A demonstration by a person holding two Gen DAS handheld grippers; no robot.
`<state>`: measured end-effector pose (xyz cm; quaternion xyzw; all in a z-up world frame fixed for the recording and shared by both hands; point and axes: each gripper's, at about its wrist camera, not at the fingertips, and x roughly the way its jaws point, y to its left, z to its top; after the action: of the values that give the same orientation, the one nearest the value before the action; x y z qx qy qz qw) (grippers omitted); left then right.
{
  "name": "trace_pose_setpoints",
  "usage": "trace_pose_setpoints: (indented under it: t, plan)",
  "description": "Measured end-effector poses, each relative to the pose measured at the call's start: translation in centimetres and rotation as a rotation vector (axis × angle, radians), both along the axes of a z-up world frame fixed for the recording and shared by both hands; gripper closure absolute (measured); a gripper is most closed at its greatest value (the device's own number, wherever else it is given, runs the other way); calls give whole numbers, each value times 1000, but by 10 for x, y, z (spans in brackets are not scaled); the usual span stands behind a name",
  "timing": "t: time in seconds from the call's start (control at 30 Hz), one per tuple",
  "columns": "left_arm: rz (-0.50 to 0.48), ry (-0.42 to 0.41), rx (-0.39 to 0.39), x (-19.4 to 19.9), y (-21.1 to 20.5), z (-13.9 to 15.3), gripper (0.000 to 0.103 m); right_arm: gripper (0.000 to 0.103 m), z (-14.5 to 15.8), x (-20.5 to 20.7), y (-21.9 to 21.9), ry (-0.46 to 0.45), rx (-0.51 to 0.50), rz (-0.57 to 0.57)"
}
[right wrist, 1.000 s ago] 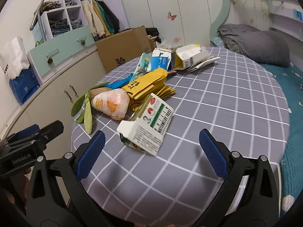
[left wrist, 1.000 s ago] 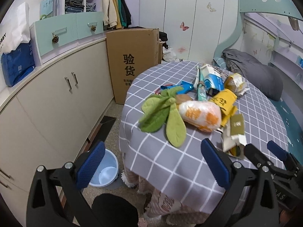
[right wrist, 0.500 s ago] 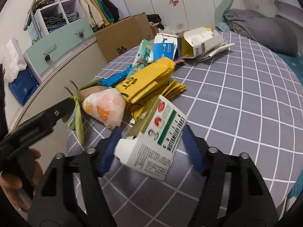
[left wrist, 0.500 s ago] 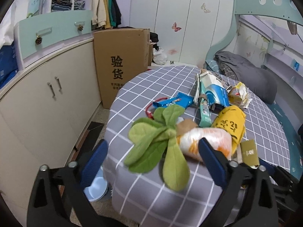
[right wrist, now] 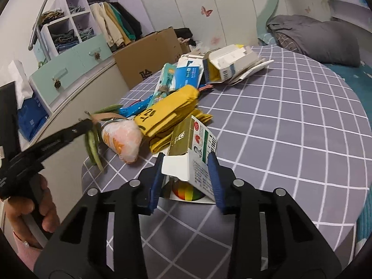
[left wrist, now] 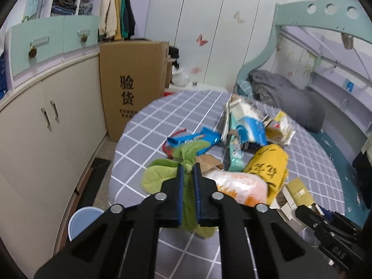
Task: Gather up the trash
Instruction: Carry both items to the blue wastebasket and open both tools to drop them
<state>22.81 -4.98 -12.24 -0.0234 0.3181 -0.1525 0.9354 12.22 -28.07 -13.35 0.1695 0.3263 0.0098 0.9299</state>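
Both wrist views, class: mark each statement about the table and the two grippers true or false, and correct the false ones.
1. The left gripper has green fabric leaves between its fingers. True.
2. The right gripper is over the yellow bag. False: it is closing around the white and olive carton.
3. The tablecloth is grey with white grid lines. True.
4. The cardboard box sits on the table. False: it stands on the floor beside the cabinet.

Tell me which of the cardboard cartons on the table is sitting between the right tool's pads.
The white and olive-green carton nearest the table's edge, with the right tool closing on it. The torn white carton lies untouched at the far end of the pile.
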Motion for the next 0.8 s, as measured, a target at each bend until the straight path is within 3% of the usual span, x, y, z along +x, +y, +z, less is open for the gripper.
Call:
trace_pose_setpoints:
  t: [0.27,0.47,0.63,0.8]
  plan:
    - [-6,-96,-90,-35,21,33,97,68,13,-19,-6,-39,-14,-50]
    - [4,-175,-156,-65,50,57,97,69,46,-36,6,-135,-25,-46]
    - [73,-209,-163,-84,90,62,97,69,73,-37,47,-199,-49,67]
    - [197,-177,-137,-86,150,43,97,69,82,-16,124,-213,-68,276]
